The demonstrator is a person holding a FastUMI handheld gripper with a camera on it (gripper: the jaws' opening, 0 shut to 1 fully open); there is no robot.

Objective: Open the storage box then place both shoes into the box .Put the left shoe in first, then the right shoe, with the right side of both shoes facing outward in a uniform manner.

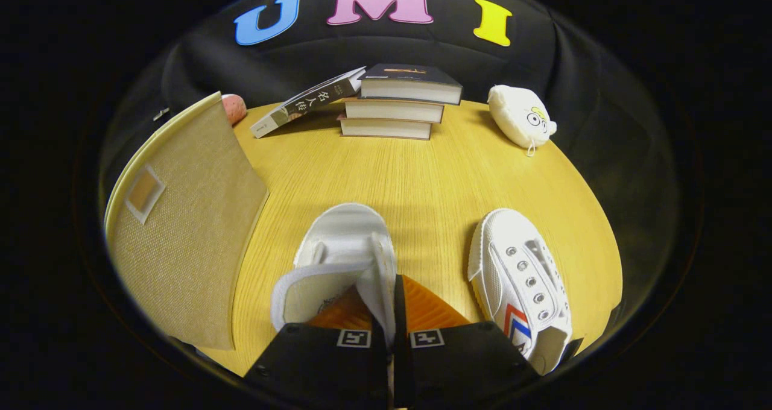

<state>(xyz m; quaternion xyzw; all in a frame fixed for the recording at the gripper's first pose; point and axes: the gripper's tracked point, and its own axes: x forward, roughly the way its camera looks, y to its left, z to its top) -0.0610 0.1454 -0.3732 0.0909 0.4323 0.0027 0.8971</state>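
The hand-held gripper (393,304) pinches the white canvas shoe's (347,247) thin side wall, which could slip free when lifted toward the storage box (187,217).

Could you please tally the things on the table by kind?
Shoes: 2, one pinched at its side wall in the tool, left shoe, other shoe
Books: 4
Storage box: 1
White plush toy: 1
Pink object behind the box: 1
Total: 9

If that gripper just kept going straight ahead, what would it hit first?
The gripper is shut on the side wall of the white shoe, so that goes with it. Beyond lies bare table, then probably the stack of books; depth is unclear.
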